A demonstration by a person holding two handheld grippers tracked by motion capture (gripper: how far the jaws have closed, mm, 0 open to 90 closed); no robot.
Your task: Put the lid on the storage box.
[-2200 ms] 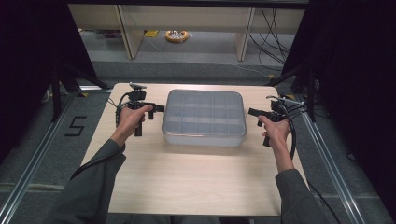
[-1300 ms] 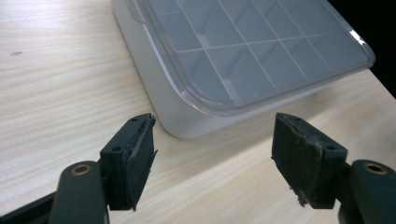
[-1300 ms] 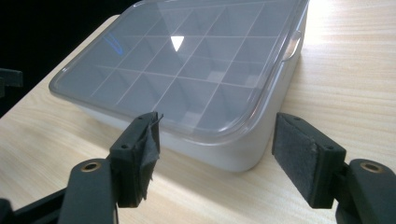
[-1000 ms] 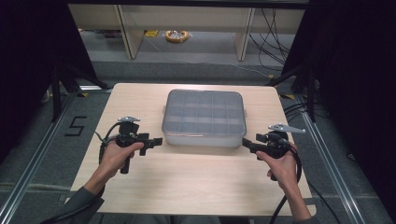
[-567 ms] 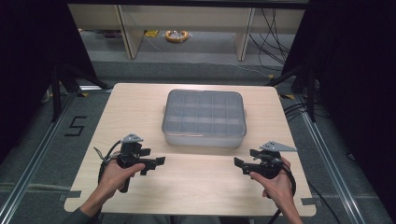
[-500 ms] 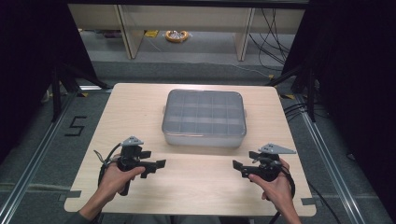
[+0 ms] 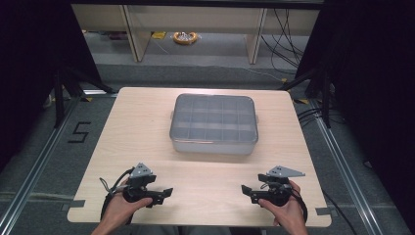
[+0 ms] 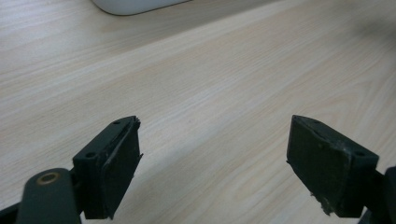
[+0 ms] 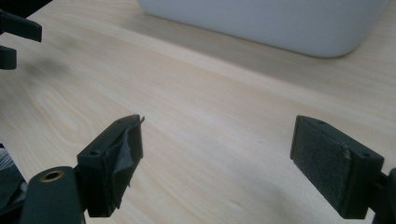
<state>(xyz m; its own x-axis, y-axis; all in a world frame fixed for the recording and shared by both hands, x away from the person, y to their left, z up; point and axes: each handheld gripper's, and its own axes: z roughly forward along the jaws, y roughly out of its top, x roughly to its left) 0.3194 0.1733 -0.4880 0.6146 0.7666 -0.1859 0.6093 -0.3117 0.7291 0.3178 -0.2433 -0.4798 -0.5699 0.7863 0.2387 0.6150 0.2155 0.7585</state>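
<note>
A clear lidded compartment box (image 7: 214, 124) sits at the middle of a pale wooden counter (image 7: 122, 137), long axis running side to side. Both tools rest low near the counter's front edge, jaws spread apart and empty. From the left tool (image 7: 168, 192) the box lies toward one o'clock; from the right tool (image 7: 244, 189) toward eleven o'clock. Both sit about equally far from it, well apart.

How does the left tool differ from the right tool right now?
The left tool is at the table's near left and aims right; the right tool is at the near right and aims left. The right tool's pad looks more frayed. Both are open, empty and apart from the box.
</note>
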